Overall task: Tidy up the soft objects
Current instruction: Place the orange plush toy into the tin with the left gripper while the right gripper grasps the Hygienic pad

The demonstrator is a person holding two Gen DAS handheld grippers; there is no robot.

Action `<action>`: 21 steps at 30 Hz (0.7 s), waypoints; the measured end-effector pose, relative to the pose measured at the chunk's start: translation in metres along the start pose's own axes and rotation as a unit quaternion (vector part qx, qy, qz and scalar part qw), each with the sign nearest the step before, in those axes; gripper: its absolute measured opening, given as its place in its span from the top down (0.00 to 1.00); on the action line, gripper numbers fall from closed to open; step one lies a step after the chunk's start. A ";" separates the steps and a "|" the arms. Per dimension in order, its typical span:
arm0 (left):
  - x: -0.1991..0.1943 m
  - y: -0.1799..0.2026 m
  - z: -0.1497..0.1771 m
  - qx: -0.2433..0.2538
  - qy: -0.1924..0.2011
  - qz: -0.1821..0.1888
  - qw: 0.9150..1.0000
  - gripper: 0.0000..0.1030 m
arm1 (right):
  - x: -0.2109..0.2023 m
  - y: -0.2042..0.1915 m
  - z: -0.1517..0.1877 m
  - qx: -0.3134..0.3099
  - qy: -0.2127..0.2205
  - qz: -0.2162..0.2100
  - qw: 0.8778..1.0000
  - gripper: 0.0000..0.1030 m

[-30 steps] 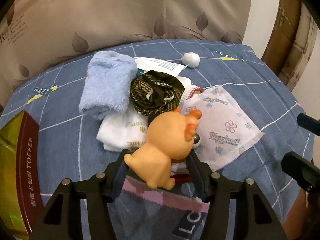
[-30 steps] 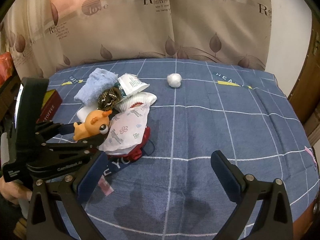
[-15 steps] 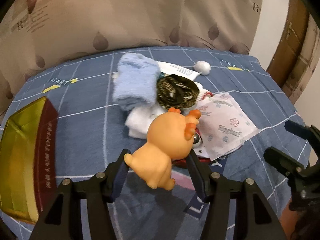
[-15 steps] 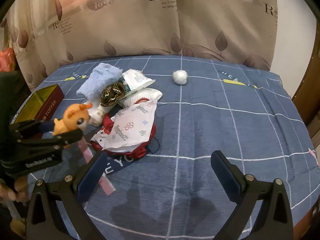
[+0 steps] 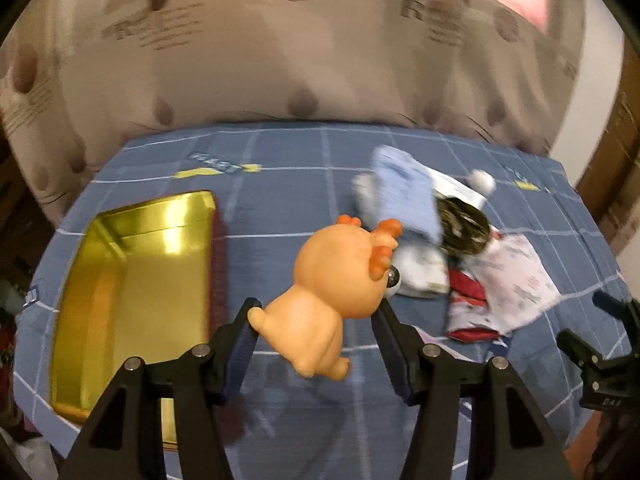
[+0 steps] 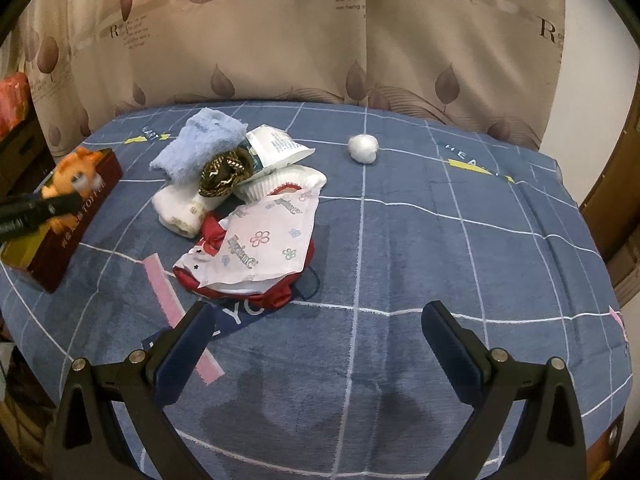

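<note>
Gripping the orange toy animal (image 5: 340, 280) between its two fingers, the left hand-held gripper (image 5: 316, 320) holds it clear of the blue checked cloth (image 6: 440, 248), tail end toward the camera, head tilted up and to the right. Left wrist view is motion-blurred. Toy sits just right of the open gold-lined tin (image 5: 132, 280); in the right wrist view it appears over the tin's near end, beside the dark red wall lettered TOFFEE.

Right hand-held gripper (image 6: 316, 332): fingers wide apart, nothing between them, hanging above bare cloth in front of the pile.

Pile, centre-left of the cloth:
- light blue towel (image 6: 200, 148) at the back
- brown patterned bundle (image 6: 224, 174) resting against it
- white sachet (image 6: 276, 148) just behind the bundle
- white sock (image 6: 180, 212) at the left edge
- flowered tissue pack (image 6: 268, 244) lying on red cloth (image 6: 276, 294)

White cotton ball (image 6: 363, 149) lies alone, well apart to the right of the pile. Leaf-print curtain (image 6: 320, 40) behind.
</note>
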State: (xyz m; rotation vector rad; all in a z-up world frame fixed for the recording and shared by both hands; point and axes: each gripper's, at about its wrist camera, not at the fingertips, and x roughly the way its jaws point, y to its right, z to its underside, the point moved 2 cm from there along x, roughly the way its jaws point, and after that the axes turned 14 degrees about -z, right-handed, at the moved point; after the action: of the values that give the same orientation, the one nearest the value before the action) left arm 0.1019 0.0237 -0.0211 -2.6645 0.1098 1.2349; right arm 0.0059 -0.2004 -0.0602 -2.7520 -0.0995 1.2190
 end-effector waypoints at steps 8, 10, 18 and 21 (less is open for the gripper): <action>0.000 -0.055 -0.008 -0.050 0.006 -0.040 0.998 0.44 | 0.001 -0.001 0.000 -0.001 0.019 -0.007 1.000 0.02; 0.002 -0.068 -0.007 -0.059 0.007 -0.047 0.997 0.44 | 0.000 -0.001 -0.001 0.000 0.030 -0.016 0.999 0.02; 0.012 -0.099 -0.001 -0.075 -0.002 -0.081 0.994 0.44 | 0.018 -0.009 -0.015 -0.018 0.032 -0.030 0.999 0.28; 0.014 -0.110 0.003 -0.076 -0.006 -0.094 0.993 0.44 | 0.027 -0.023 -0.024 -0.052 0.027 -0.023 0.998 0.28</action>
State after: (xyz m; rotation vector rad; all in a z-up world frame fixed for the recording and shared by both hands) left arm 0.1259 0.1316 -0.0173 -2.7185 -0.2405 1.2439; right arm 0.0415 -0.1772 -0.0606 -2.8522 -0.2251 1.1573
